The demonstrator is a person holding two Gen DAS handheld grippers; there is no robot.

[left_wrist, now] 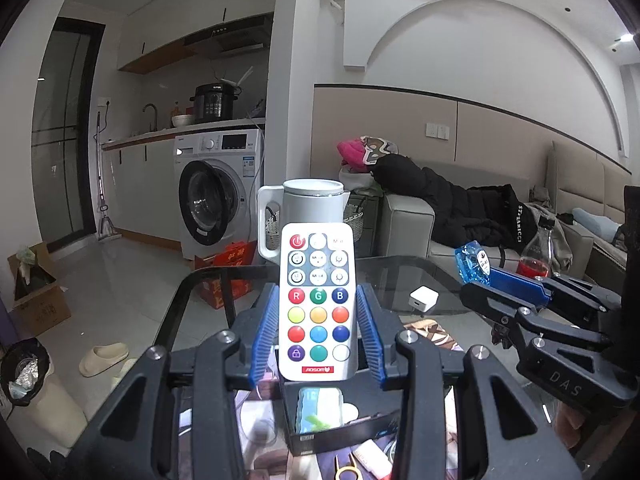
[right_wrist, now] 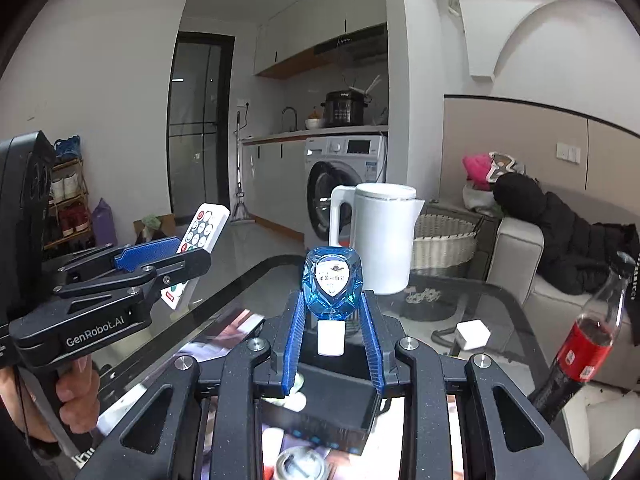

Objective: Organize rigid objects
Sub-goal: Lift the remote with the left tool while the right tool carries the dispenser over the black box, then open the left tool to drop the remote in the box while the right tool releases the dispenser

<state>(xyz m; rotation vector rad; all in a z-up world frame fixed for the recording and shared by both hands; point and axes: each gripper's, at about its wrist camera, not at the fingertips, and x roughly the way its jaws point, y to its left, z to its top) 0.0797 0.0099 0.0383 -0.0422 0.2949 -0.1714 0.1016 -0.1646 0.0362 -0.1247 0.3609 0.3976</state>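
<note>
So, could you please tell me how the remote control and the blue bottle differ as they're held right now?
The remote control is flat, white and opaque with coloured buttons; the blue bottle is faceted, translucent and bulbous. The remote stands with its power button uppermost, while the bottle is held with its white cap pointing down. The left gripper clamps the remote; the right gripper clamps the bottle. Both are held above a black box.

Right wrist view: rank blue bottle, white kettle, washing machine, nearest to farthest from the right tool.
1. Blue bottle, gripped in the right tool, cap down.
2. White kettle, just behind it on the glass table.
3. Washing machine, across the floor under the counter.
</note>
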